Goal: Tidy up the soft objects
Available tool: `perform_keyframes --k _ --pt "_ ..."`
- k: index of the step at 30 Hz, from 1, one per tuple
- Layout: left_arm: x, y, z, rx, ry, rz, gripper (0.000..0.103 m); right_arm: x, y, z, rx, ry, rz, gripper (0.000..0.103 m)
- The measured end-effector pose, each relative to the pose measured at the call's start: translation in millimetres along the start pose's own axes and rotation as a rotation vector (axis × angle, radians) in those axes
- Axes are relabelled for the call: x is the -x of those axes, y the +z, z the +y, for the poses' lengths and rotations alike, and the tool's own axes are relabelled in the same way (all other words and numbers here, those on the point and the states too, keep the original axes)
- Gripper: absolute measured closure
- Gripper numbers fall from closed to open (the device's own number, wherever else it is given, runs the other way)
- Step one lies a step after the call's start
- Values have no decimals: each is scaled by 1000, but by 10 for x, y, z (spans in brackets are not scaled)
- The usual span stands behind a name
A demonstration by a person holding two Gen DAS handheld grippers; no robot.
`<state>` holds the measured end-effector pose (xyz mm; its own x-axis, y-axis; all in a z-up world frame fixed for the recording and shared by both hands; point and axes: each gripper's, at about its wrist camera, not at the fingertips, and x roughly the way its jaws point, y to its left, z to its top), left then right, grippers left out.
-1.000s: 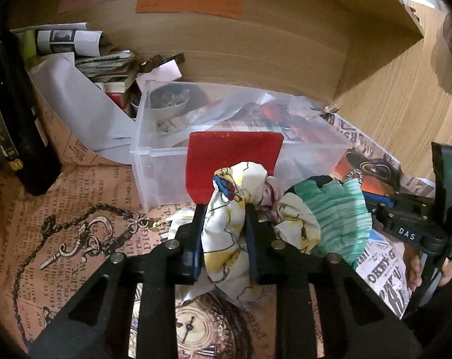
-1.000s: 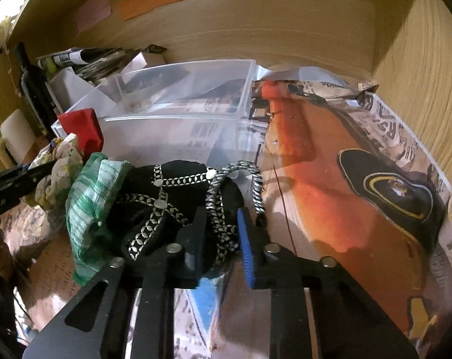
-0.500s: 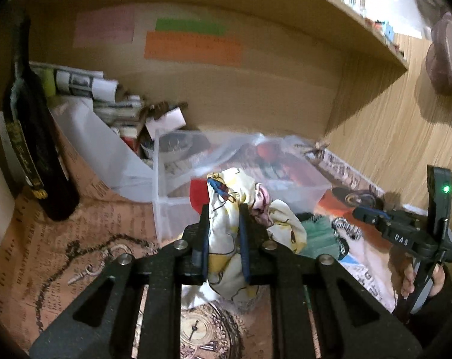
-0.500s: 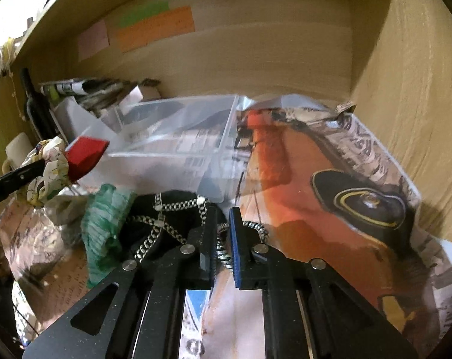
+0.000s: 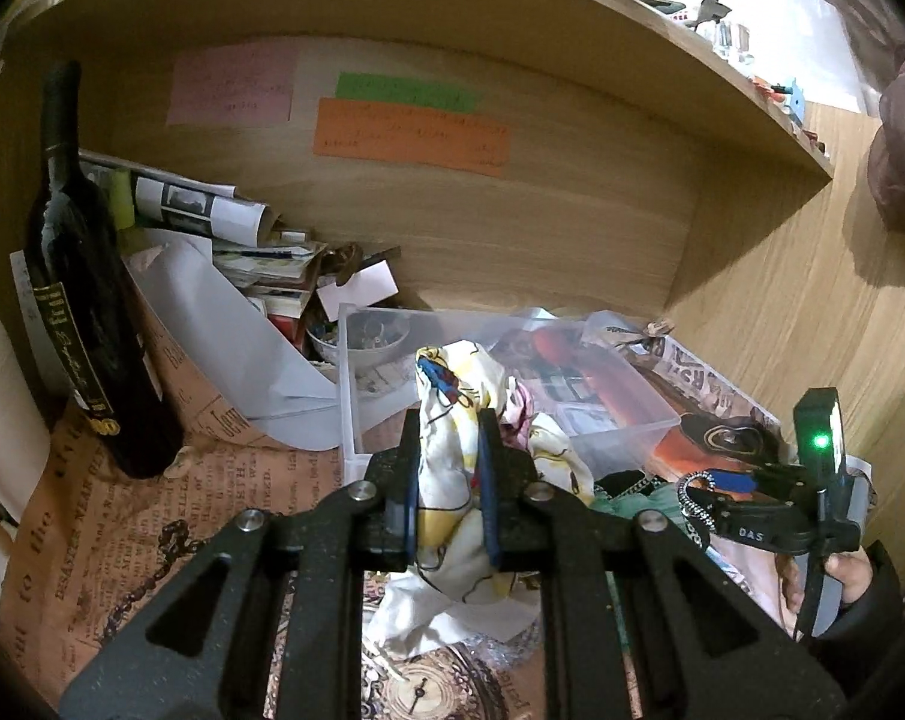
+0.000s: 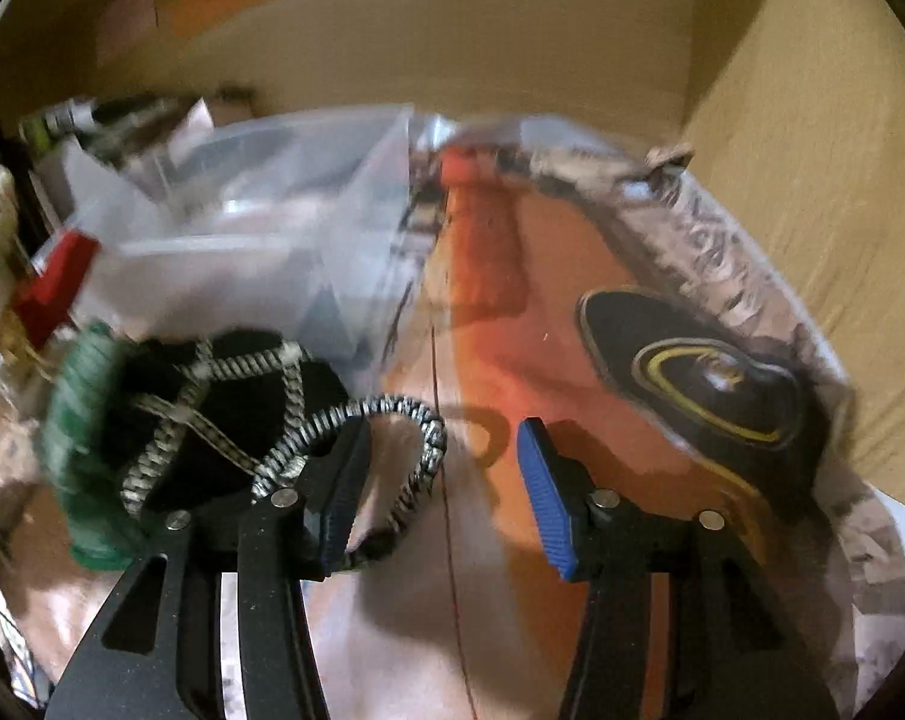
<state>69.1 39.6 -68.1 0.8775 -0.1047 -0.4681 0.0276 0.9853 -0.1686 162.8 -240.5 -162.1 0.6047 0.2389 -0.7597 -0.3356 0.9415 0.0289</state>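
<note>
My left gripper [image 5: 449, 468] is shut on a white and yellow patterned cloth [image 5: 452, 516] and holds it above the papered desk, in front of a clear plastic bin [image 5: 608, 408]. My right gripper [image 6: 434, 480] is open; a black pouch with a black-and-white braided cord [image 6: 224, 408] lies by its left finger, the cord loop [image 6: 416, 450] draped around that finger's tip. A green cloth [image 6: 74, 450] lies left of the pouch. The right gripper also shows in the left wrist view [image 5: 734, 486], with the green cloth [image 5: 644, 504] under it.
A dark wine bottle [image 5: 86, 324] stands at the left. Stacked papers and a small bowl [image 5: 362, 342] sit behind the bin. A red card [image 6: 56, 282] leans at the bin's front. Wooden walls close the back and right [image 6: 812, 180]. Printed paper covers the desk [image 6: 572, 312].
My left gripper has lifted the patterned cloth up and back from the bin front. My right gripper has opened, letting go of the braided cord, and the view is blurred by motion.
</note>
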Motion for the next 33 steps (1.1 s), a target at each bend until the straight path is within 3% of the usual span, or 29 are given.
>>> perform_keyframes --k 1,2,3,10,16,21,28,33 --pt "-10 -4 -1 1 0 2 88 -22 19 20 20 -7 4 74" --pt "-21 -5 3 1 1 4 88 -20 30 25 26 4 2 94" --pt "-31 0 7 2 2 5 88 -8 32 22 25 8 -5 95" --pt "-76 171 17 -2 15 -22 88 344 149 47 5 7 -147 96" --pt "-139 419 37 -6 34 -67 87 698 397 158 11 51 -274 96" --pt "-330 561 73 -3 52 -49 87 782 672 349 31 109 -345 96" --pt "-663 630 117 -5 62 27 87 608 958 645 75 174 -331 96" --pt "-953 613 140 -10 64 107 87 323 1125 826 112 200 -261 96"
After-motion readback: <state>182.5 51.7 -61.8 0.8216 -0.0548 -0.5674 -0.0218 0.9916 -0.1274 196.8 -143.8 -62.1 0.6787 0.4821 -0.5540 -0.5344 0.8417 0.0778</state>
